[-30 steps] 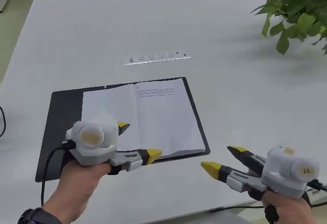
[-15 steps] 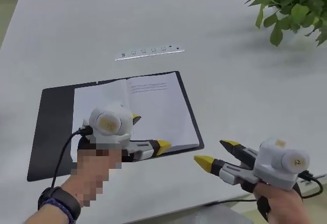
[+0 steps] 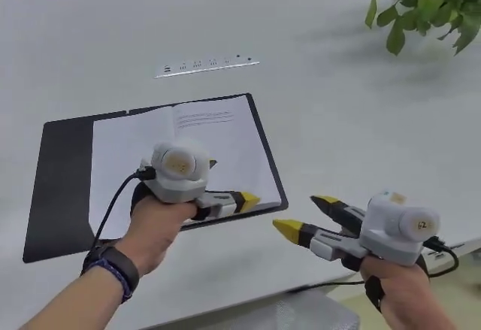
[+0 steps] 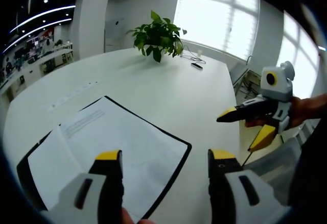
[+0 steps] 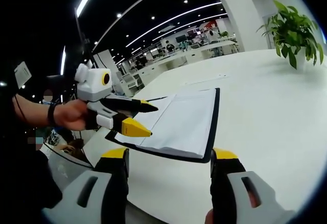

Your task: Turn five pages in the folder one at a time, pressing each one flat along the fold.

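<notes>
The head view looks down on the open folder (image 3: 218, 146) on the white table (image 3: 346, 119). The left gripper (image 3: 230, 181) hangs over the near edge of its right page, and whether it touches the paper is hard to tell. The left gripper view (image 4: 164, 155) has the folder (image 4: 102, 132) just ahead and below, jaws spread and empty. It also takes in bright windows and the plant (image 4: 156, 38) beyond.

The right gripper (image 3: 307, 215) hovers off the folder to its right, over bare table, also spread wide with nothing between. Its own view (image 5: 169, 154) adds ceiling lights and distant desks behind the left gripper (image 5: 142, 116).

A few printed lines top the right page, too small to read. A round label on the right gripper seems to read "62". The plant (image 3: 421, 3) is cut off by the head view's edge.
</notes>
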